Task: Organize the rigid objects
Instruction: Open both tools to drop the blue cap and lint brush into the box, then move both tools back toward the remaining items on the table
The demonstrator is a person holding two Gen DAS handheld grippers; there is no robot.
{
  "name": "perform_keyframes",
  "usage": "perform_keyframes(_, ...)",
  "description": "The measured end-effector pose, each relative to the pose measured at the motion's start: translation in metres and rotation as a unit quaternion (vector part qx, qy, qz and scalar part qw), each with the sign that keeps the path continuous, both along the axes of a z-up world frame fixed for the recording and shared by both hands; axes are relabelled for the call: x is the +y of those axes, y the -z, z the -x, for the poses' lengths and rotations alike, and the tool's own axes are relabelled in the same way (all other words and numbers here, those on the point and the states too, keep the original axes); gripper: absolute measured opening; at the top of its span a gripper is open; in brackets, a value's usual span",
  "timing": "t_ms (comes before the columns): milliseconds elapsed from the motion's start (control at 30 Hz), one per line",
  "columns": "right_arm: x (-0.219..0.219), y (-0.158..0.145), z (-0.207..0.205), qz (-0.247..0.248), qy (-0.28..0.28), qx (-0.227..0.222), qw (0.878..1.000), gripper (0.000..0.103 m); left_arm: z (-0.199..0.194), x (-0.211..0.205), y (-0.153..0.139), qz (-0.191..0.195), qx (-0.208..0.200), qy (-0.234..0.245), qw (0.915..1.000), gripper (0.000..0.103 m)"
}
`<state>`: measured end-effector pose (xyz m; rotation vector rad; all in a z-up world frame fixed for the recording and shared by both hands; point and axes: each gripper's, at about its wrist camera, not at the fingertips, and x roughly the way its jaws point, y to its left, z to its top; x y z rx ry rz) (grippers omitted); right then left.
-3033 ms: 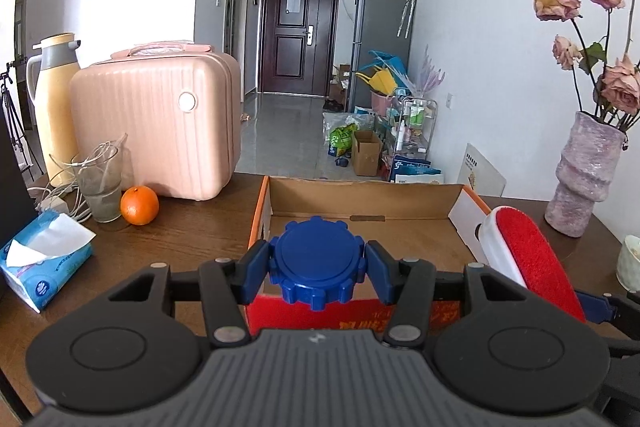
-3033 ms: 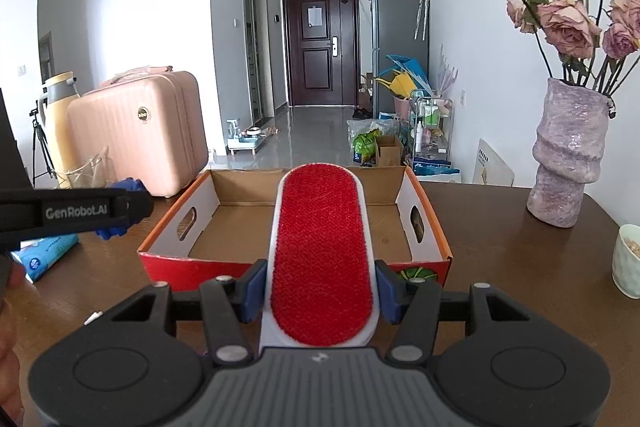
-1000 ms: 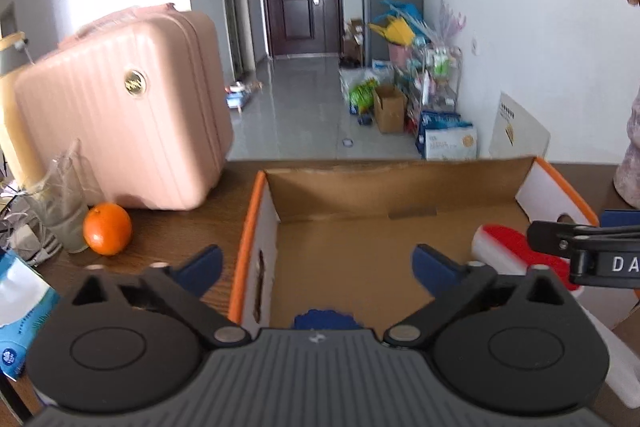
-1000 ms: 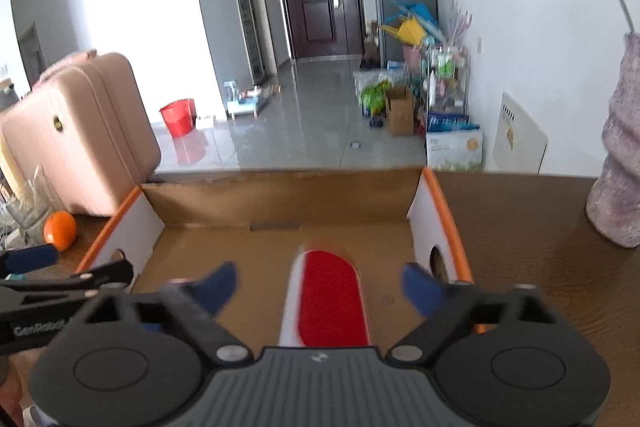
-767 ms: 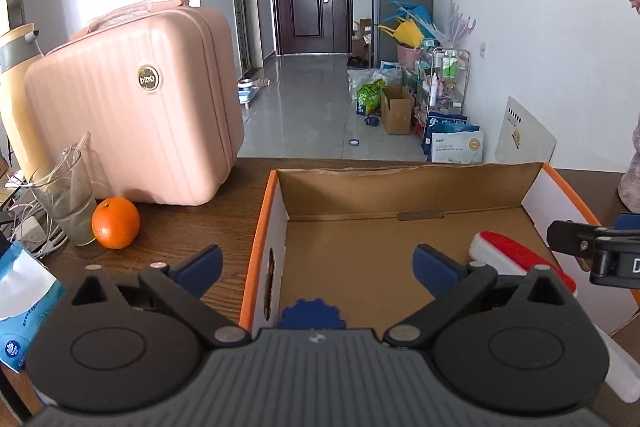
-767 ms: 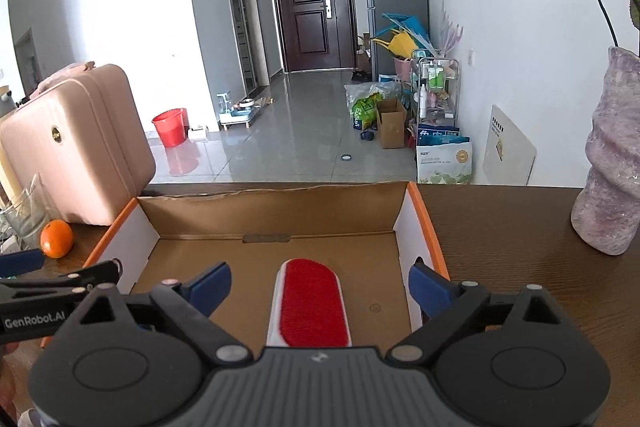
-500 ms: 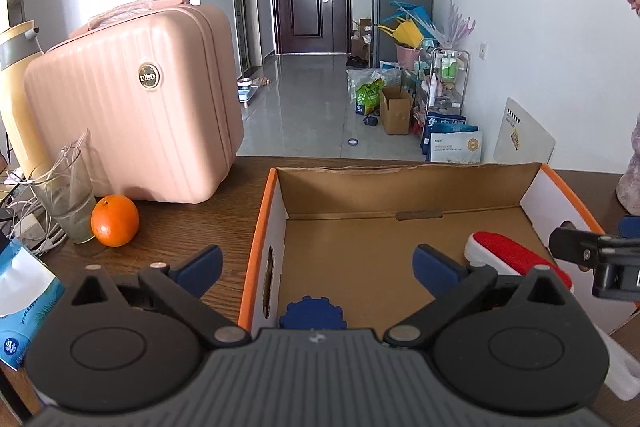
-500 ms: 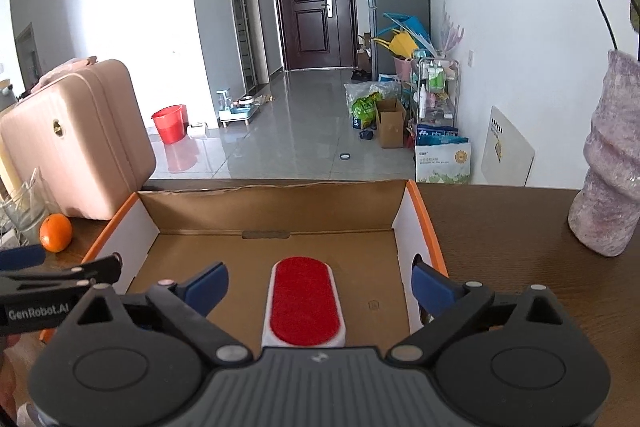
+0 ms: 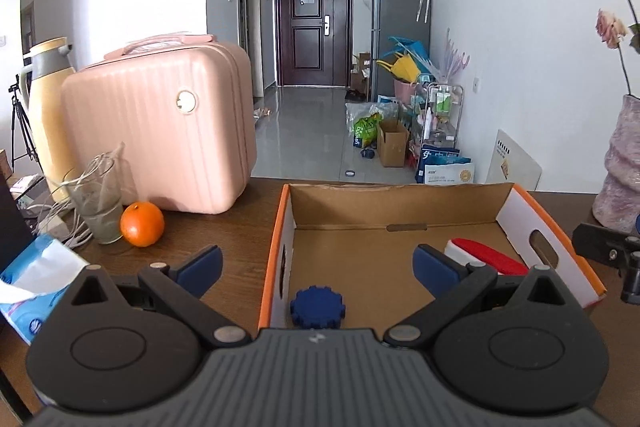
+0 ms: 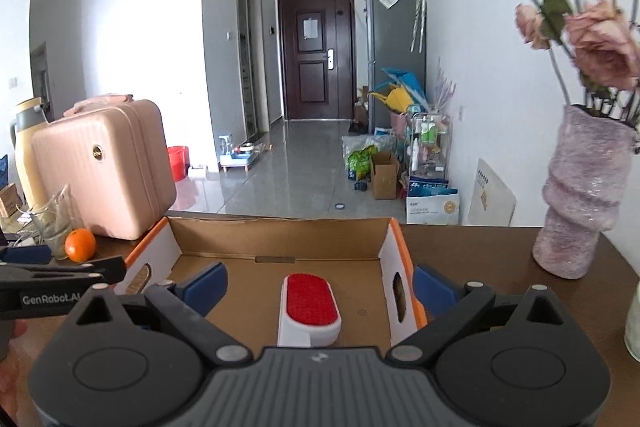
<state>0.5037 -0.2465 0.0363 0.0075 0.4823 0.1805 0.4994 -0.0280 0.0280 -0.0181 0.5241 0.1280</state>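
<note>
An open cardboard box with orange-edged white sides sits on the brown wooden table. On its floor lie a blue toothed cap near the left front and a white brush with a red pad on the right. My left gripper is open above the box's front left, nothing between its fingers. In the right wrist view the same box holds the red-padded brush, and my right gripper stands open over it, pads apart from the brush. The left gripper's arm shows at the left edge.
Left of the box stand a pink suitcase, a yellow flask, a glass, an orange and a blue tissue pack. A lilac vase with dried roses is at the right, a pale cup beside it.
Both grippers have drawn back and risen from the box, staying open. The blue cap and the red brush lie released on the box floor and look farther away.
</note>
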Motion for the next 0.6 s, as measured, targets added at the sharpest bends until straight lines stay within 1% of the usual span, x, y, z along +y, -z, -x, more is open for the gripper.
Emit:
perform_keyframes(133,-0.003,-0.001,0.024,-0.005,0.004,-0.011,1.000,0.099,0.023,-0.001,-0.001,-0.006,-0.006,0.005,1.0000,0.103)
perform_keyframes(400,-0.010,0.001,0.073,-0.012,0.015,-0.026,0.999,0.099,0.073,0.004,-0.002,-0.005,-0.029,0.020,0.9994,0.103)
perform_keyframes(600,-0.005,0.002,0.109,-0.010,0.005,-0.037,0.999,0.099,0.105,0.005,-0.001,-0.002,-0.037,0.029,0.9989,0.103)
